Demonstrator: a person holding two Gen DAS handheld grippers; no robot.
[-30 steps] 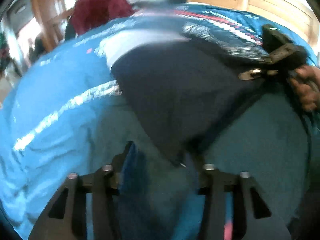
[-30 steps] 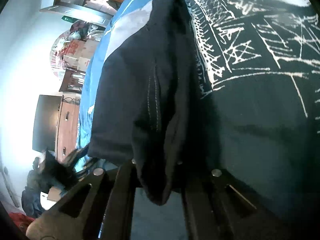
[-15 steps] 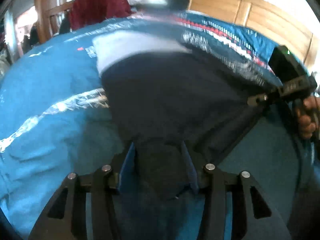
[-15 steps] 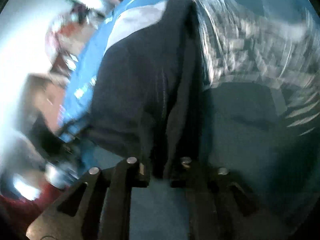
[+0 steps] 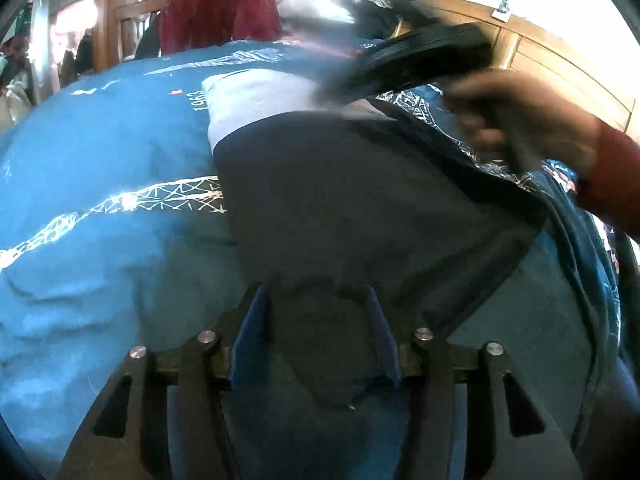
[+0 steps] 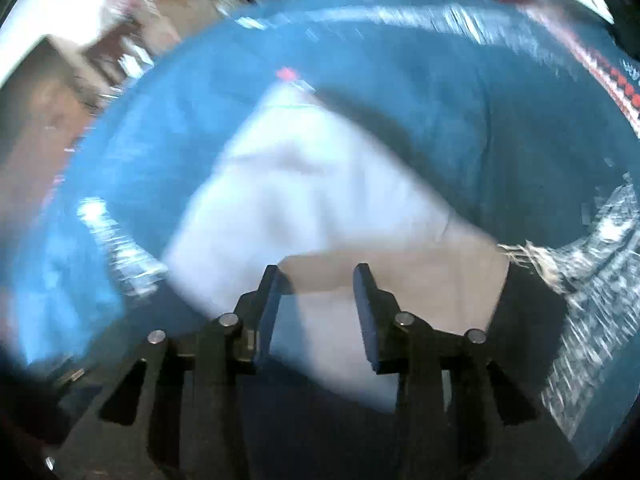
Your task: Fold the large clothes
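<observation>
Two grippers stand wide and empty, left gripper (image 5: 316,328) astride a corner of the dark garment (image 5: 360,208) spread on the blue bedcover (image 5: 100,152), right gripper (image 6: 316,304) over its pale part; unpinned, the fold may slip open.

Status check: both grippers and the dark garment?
Left gripper open, dark garment corner lying between its fingers. Right gripper open, empty, above the white cloth. Nothing blocking.

Both wrist cameras look down close along their fingers at the blue bedspread (image 5: 100,152); both catch the pale fabric (image 6: 304,184).
</observation>
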